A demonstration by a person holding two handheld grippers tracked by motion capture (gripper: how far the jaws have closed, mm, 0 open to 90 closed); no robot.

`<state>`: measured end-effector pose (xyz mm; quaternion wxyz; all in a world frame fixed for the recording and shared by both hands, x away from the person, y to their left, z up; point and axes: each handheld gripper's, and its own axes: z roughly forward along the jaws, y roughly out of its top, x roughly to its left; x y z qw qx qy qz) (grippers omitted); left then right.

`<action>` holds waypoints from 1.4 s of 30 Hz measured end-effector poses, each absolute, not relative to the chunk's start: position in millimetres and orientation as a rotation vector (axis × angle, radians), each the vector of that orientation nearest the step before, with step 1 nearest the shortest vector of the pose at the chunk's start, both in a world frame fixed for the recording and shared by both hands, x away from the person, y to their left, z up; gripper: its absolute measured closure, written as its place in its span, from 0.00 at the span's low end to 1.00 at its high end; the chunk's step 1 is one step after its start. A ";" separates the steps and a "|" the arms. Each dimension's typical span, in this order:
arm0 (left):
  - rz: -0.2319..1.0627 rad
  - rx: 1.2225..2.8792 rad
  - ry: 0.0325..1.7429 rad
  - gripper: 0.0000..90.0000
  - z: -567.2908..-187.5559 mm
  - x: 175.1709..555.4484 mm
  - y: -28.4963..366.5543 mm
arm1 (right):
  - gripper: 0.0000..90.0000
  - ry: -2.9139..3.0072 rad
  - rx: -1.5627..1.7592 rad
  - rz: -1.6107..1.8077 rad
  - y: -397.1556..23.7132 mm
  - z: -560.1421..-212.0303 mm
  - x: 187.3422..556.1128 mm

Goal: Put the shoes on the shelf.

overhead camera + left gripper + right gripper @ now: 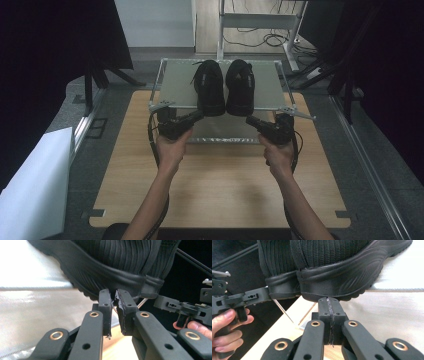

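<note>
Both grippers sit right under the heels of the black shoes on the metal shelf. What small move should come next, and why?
Probably open the right gripper and ease it forward around the heel of the right black knit shoe. Its jaws are pressed together just below that heel, holding nothing. The left gripper, jaws slightly parted, points at the heel of the left black knit shoe. Both heels overhang the near edge of the grey metal shelf, so they look graspable.

The 2 shoes [225,87] are black all over, with ribbed knit uppers and grooved, wavy rubber soles [342,282]. They sit on a pale grey, silver-framed shelf [175,90] above a light wood-grain table [225,185]. Both grippers [113,298] [329,302] are matte black with brass-coloured rivets [315,323].
</note>
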<state>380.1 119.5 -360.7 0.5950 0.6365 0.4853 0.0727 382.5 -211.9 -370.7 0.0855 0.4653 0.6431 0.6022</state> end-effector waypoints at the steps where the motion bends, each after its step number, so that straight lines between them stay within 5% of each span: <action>1: 0.177 1.471 1.134 0.91 -359.2 381.6 121.7 | 1.00 1.920 1.388 1.803 -213.2 -369.9 382.5; 28: 0.301 1.530 1.304 1.00 -343.0 447.9 110.7 | 1.00 1.765 1.594 1.684 -224.2 -369.0 446.3; 42: 0.231 1.558 1.144 0.95 -345.4 397.1 111.3 | 1.00 1.873 1.451 1.823 -219.1 -360.3 403.5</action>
